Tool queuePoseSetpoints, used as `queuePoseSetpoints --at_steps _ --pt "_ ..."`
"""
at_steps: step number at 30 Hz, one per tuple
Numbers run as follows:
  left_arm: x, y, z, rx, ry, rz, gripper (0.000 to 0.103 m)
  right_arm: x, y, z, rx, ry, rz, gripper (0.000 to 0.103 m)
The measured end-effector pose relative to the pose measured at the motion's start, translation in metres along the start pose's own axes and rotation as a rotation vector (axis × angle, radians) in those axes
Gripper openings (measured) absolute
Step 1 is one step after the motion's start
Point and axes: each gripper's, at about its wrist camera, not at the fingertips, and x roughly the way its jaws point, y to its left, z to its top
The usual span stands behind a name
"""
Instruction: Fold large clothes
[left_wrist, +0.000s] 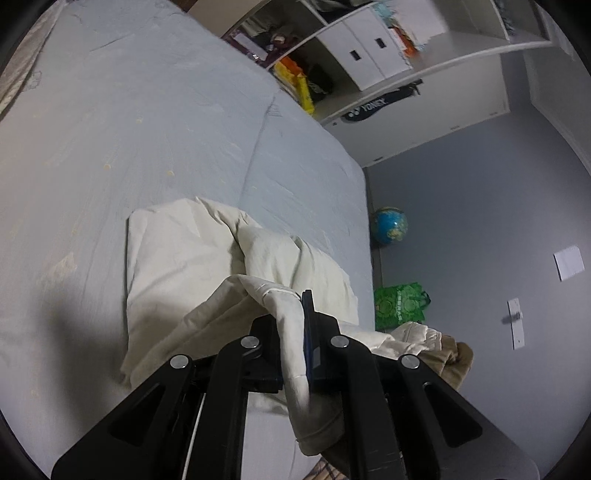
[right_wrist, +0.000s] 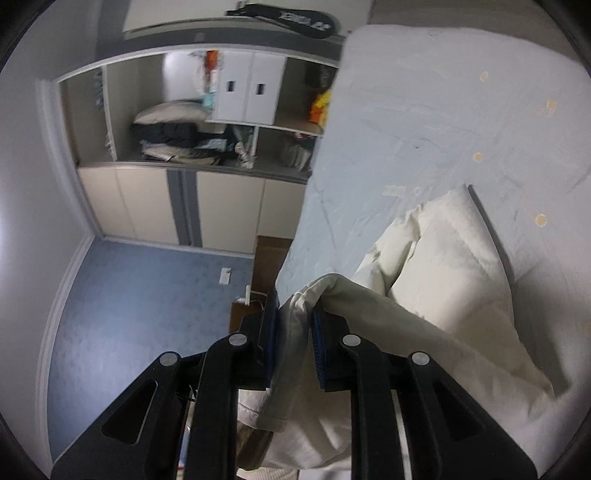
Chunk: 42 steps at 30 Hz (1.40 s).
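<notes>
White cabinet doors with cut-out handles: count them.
2, side by side in the open shelving beyond the bed: one door, the other beside it. More may be hidden.

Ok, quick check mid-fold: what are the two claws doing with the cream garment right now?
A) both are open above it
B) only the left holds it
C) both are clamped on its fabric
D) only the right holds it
C: the left claw has the cream garment pinched between its blue pads, and the right claw likewise grips a bunched edge, with the rest lying on the bed.
</notes>
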Motion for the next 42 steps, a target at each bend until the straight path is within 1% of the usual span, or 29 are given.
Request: queuePoseSetpoints --at_steps 3,7,8,9,10,12,14,16,17,18,19,20,21,22,24,25,26,28,30,32,34,35,36,37,39,40,42 --pt "0.024 0.019 0.017 -0.060 0.006 0.031 0.008 0.019 -0.018 0.012 0.045 -0.001 -0.042 0.015" --pt "0.061 0.049 0.034 -0.133 0.020 0.103 0.009 0.046 -0.051 0.025 0.111 0.001 -0.125 0.015" --pt "0.069 0.055 0.037 -0.144 0.024 0.119 0.009 0.052 -0.057 0.026 0.127 0.003 -0.138 0.015" --pt "0.078 0.062 0.039 -0.150 0.030 0.140 0.013 0.056 -0.065 0.028 0.147 0.006 -0.154 0.015" --pt "0.086 0.068 0.041 -0.158 0.040 0.156 0.013 0.060 -0.072 0.028 0.168 0.011 -0.166 0.015" --pt "0.096 0.077 0.041 -0.182 0.049 0.160 0.014 0.062 -0.082 0.028 0.186 0.022 -0.181 0.016" --pt "0.100 0.081 0.040 -0.192 0.055 0.146 0.024 0.064 -0.087 0.028 0.193 0.036 -0.201 0.017" --pt "0.097 0.080 0.038 -0.188 0.042 0.108 0.039 0.061 -0.088 0.028 0.195 0.045 -0.204 0.021" --pt "0.094 0.080 0.037 -0.186 0.035 0.094 0.044 0.058 -0.088 0.028 0.201 0.047 -0.206 0.022" --pt "0.089 0.079 0.035 -0.185 0.023 0.071 0.059 0.055 -0.088 0.028 0.207 0.043 -0.198 0.024" --pt "0.083 0.076 0.033 -0.178 0.011 0.056 0.071 0.049 -0.087 0.029 0.213 0.029 -0.196 0.029" --pt "0.080 0.073 0.032 -0.166 0.001 0.061 0.072 0.044 -0.085 0.031 0.215 0.005 -0.195 0.032" --pt "0.074 0.068 0.031 -0.147 -0.008 0.072 0.073 0.036 -0.081 0.032 0.215 -0.025 -0.189 0.041" --pt "0.069 0.064 0.033 -0.134 -0.019 0.089 0.083 0.027 -0.078 0.034 0.218 -0.058 -0.180 0.049" --pt "0.052 0.057 0.033 -0.101 -0.089 0.155 0.096 0.017 -0.071 0.036 0.209 -0.081 -0.179 0.051" --pt "0.041 0.053 0.034 -0.081 -0.124 0.161 0.096 0.013 -0.063 0.036 0.187 -0.080 -0.181 0.051" --pt "0.034 0.051 0.035 -0.073 -0.136 0.167 0.096 0.011 -0.058 0.034 0.170 -0.074 -0.182 0.051" --pt "0.027 0.045 0.035 -0.065 -0.140 0.227 0.096 0.011 -0.039 0.029 0.094 -0.050 -0.194 0.052" --pt "0.026 0.033 0.029 -0.016 -0.141 0.261 0.096 0.015 -0.022 0.022 0.017 -0.022 -0.207 0.052" --pt "0.028 0.014 0.017 0.063 -0.150 0.292 0.096 0.024 -0.005 0.013 -0.068 0.015 -0.235 0.052" --pt "0.038 -0.014 -0.003 0.186 -0.160 0.329 0.096 0.040 0.018 -0.002 -0.186 0.062 -0.292 0.052" --pt "0.044 -0.025 -0.012 0.232 -0.160 0.345 0.096 0.045 0.026 -0.007 -0.234 0.076 -0.316 0.052" --pt "0.051 -0.034 -0.022 0.276 -0.156 0.359 0.096 0.054 0.038 -0.017 -0.311 0.095 -0.350 0.053" --pt "0.062 -0.052 -0.038 0.345 -0.157 0.376 0.096 0.064 0.051 -0.029 -0.394 0.114 -0.383 0.059" --pt "0.082 -0.072 -0.058 0.439 -0.165 0.387 0.096 0.081 0.070 -0.051 -0.536 0.149 -0.437 0.066" --pt "0.094 -0.088 -0.070 0.499 -0.169 0.406 0.096 0.088 0.077 -0.061 -0.592 0.161 -0.458 0.068" --pt "0.116 -0.106 -0.084 0.576 -0.171 0.442 0.096 0.108 0.094 -0.088 -0.742 0.189 -0.524 0.070"
